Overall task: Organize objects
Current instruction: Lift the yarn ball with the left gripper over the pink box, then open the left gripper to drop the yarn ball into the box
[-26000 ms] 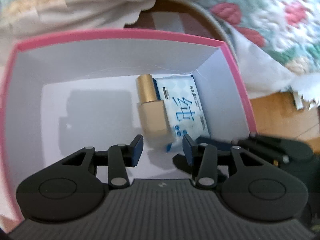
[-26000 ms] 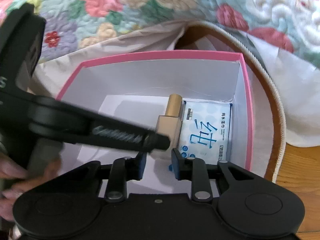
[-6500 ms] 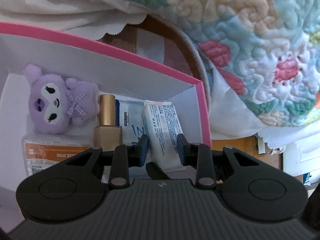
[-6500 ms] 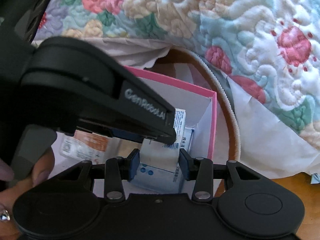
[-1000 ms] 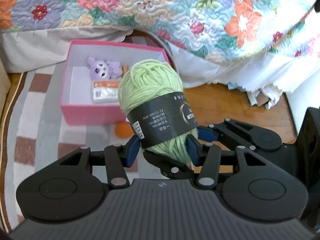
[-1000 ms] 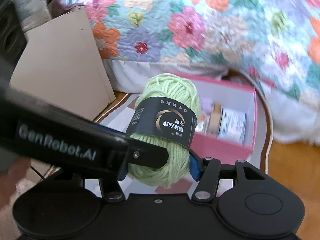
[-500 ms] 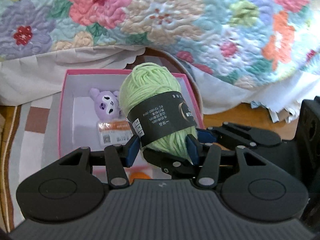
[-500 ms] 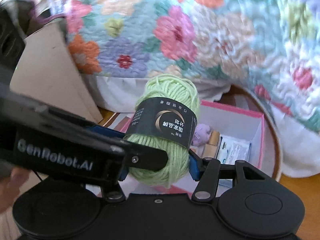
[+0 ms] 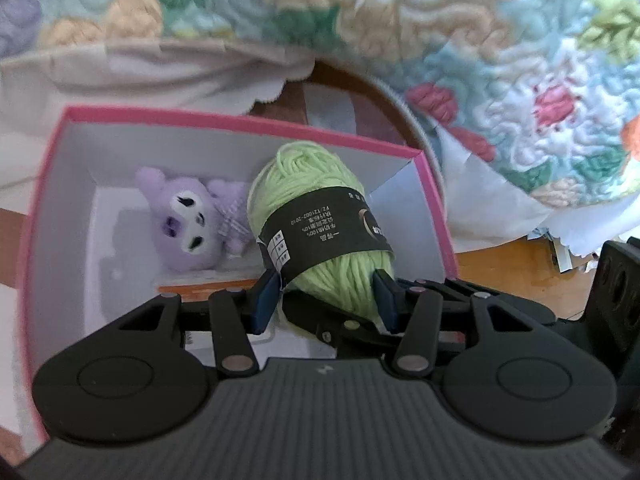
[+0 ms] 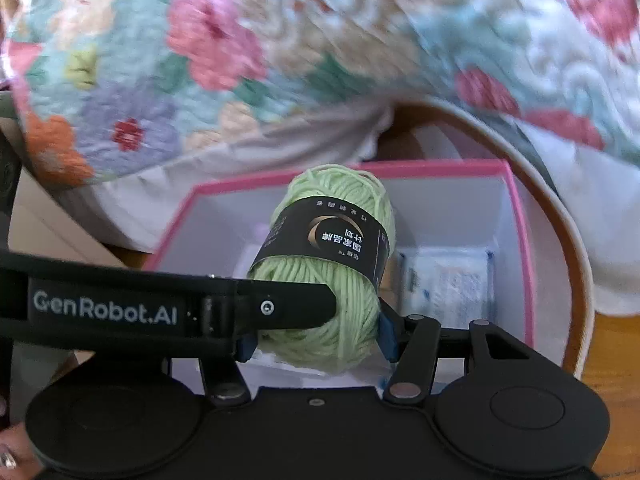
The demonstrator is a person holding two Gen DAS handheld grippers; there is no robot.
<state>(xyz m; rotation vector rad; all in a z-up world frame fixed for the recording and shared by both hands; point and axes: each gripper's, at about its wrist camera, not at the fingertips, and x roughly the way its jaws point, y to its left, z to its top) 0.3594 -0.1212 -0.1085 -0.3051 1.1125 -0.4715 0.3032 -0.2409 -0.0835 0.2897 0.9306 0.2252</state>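
Gripping one plump, fuzzy green yarn ball point(image 9: 316, 216), both grippers' fingers point(image 9: 266, 300) hold it over the pink cardboard box point(image 9: 240, 123).

"GenRobot.AI" (left gripper point(image 10: 256, 312) finger)

Floor: I see bare orange-brown wooden floor point(image 9: 516, 258) at the right of my left wrist view, and again at the lower right corner point(image 10: 612, 360) of the right.
Rug: a round rug with a pale corded edge point(image 10: 576, 248) lies on that floor.
Box: the pink-rimmed white cardboard box point(image 9: 240, 123) sits on the rug, open side up.
Quilt: a floral quilted bedspread point(image 10: 280, 40) hangs down behind the box, its off-white skirt point(image 9: 140, 76) reaching the floor.
Scraps: torn white paper bits point(image 9: 560, 248) lie on the wood, near the quilt's edge.
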